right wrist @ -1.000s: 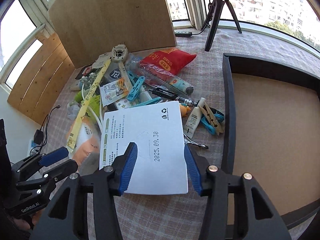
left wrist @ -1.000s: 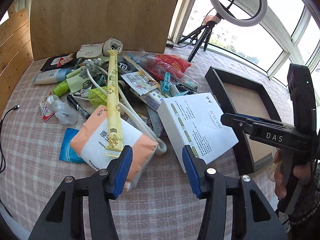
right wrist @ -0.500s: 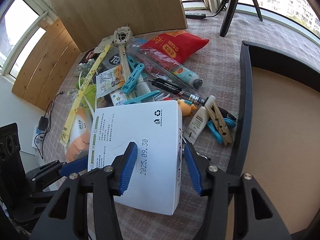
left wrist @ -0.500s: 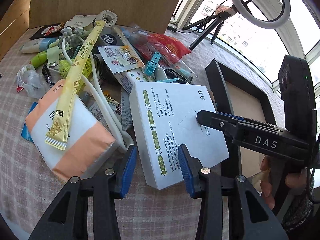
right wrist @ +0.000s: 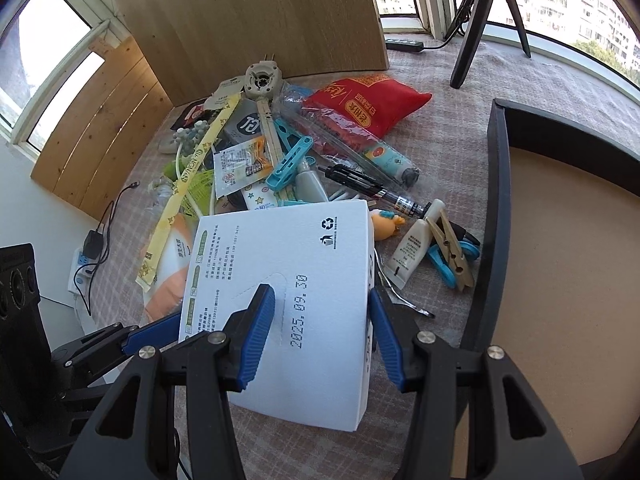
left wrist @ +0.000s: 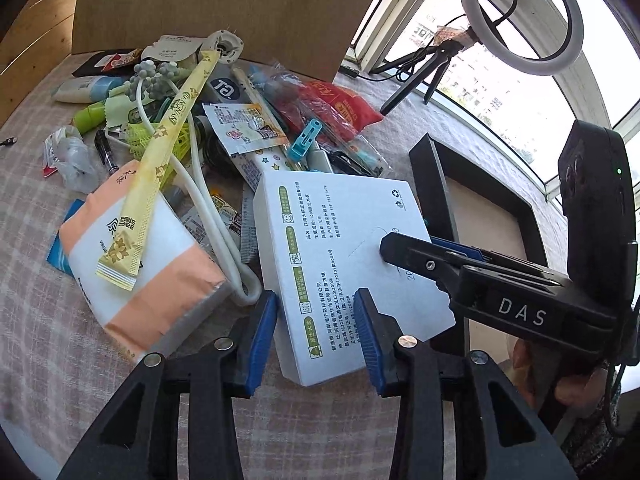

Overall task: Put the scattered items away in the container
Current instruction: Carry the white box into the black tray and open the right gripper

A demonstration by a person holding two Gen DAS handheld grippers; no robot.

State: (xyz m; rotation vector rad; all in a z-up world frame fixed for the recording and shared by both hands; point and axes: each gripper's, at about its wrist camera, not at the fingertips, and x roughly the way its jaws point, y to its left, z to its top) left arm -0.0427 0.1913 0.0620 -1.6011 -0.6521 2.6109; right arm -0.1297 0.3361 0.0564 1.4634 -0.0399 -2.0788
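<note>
Left wrist: my left gripper (left wrist: 316, 330) straddles the white box's (left wrist: 340, 248) near corner, jaws apart, steadying it. Right wrist: my right gripper (right wrist: 322, 330) clamps the box edge for lifting; tray (right wrist: 498, 208) waits at 3 o'clock.

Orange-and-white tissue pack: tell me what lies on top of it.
A long yellow sachet lies lengthwise across the tissue pack. Whatever is beneath the pack is covered, apart from a blue corner.

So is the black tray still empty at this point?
Empty as far as visible: the black tray shows bare tan floor, while the white box and clutter lie outside on the tablecloth.
</note>
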